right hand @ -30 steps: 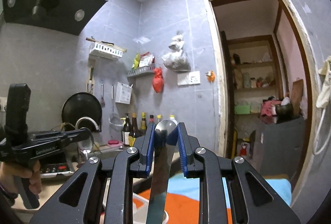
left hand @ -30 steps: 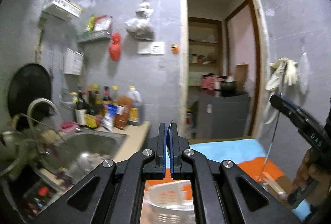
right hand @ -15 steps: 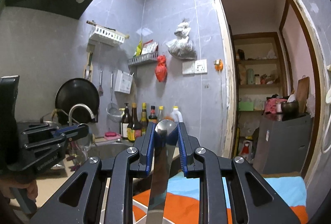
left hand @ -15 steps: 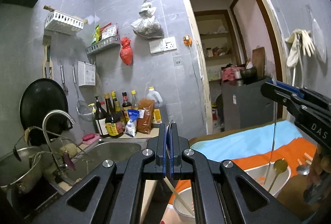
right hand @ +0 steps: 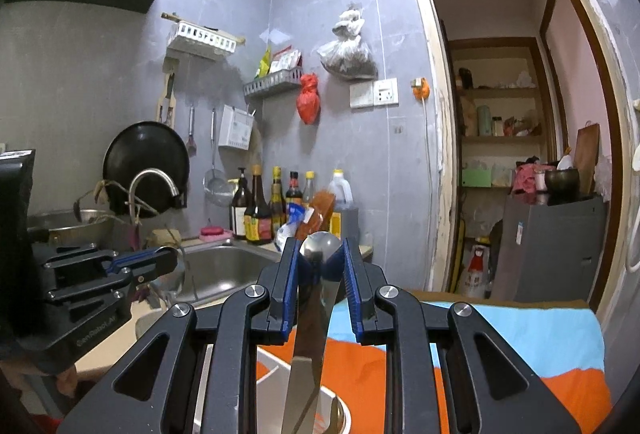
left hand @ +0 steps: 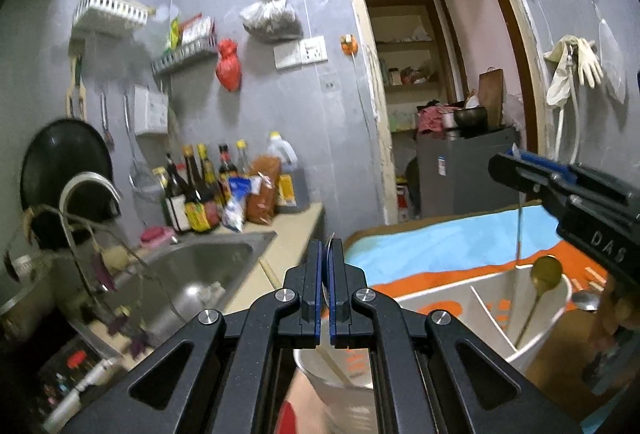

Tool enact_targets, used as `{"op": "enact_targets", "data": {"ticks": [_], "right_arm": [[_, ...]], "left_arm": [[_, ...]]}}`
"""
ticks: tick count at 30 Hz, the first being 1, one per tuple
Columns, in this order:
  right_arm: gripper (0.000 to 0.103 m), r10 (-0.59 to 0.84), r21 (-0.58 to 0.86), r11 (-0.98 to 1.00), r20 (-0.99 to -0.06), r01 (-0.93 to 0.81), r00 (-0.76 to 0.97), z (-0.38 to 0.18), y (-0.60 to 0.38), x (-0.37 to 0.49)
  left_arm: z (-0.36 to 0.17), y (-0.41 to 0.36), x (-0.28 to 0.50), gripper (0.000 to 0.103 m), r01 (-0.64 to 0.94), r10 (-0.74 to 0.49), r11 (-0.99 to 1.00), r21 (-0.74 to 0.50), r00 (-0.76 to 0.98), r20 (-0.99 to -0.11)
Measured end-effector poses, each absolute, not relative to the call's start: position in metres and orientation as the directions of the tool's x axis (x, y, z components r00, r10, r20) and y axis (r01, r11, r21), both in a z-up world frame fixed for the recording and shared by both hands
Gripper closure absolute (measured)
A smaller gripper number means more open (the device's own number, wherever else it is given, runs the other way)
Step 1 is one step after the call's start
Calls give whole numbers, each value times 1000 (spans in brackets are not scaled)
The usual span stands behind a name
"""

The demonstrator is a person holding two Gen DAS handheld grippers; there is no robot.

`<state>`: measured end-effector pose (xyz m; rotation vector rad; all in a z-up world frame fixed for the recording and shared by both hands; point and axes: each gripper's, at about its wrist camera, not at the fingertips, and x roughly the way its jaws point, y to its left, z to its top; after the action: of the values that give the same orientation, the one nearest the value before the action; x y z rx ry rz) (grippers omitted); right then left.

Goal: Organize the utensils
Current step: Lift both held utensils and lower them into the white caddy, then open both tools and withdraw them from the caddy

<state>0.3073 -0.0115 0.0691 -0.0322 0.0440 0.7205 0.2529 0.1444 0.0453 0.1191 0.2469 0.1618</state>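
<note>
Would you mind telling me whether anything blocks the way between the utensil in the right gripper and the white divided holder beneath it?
Nothing visible does. The right gripper holds the steel utensil hanging straight over the white holder, where a gold spoon already stands in one compartment.

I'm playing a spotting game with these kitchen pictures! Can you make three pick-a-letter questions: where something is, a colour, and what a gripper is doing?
1. Where does the gold round-bowled spoon stand?
A in a sink; B in the white divided plastic holder; C on a shelf.
2. What colour are the right gripper's finger pads?
A red; B blue; C yellow.
3. The right gripper is:
A open and empty; B shut on a flat silver metal handle; C holding a bottle.

Answers: B, its stem drops into a compartment; B, blue strips line both fingers; B, the pads pinch the handle's round end.
</note>
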Motion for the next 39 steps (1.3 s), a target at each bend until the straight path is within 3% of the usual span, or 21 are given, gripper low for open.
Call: {"op": "enact_targets", "data": {"ticks": [11,15,17,19,22,26,29,31,34,39], "right_arm": [[83,680,7,730,-116,-684,724,60,-12,306],[81,684,17,725,-126,-688,718,60,-16,304],[73,684,20,727,-121,-687,720,62,-18,303],[72,683,28,728,-113,-685,722,65,-24,299],[64,674,43,738,-99,-674,732,72,-40,292],[46,659,63,752,-69,-656,749,82,-69,279],[23,637,75,770,-39,-634,770,90,-97,265],[17,623,80,781,-18,-619,782,94,-116,255],[4,592,81,803,10,-591,806,101,-143,241],[0,553,72,829,47,-555,832,109,-183,211]], "left_arm": [[52,161,250,98,-49,10,993,-103,939,-345],[56,166,244,95,-6,-63,981,-195,936,-346],[60,165,239,86,9,-78,979,-204,940,-332],[64,162,234,69,22,-89,977,-212,947,-310],[72,158,227,67,40,-104,974,-224,953,-284],[84,148,217,49,63,-122,970,-236,962,-245],[93,137,206,33,89,-141,964,-249,970,-197],[99,127,199,20,94,-138,966,-241,976,-170],[105,108,187,8,96,-127,970,-223,984,-128],[110,74,173,5,133,-148,977,-166,985,-83]]}}
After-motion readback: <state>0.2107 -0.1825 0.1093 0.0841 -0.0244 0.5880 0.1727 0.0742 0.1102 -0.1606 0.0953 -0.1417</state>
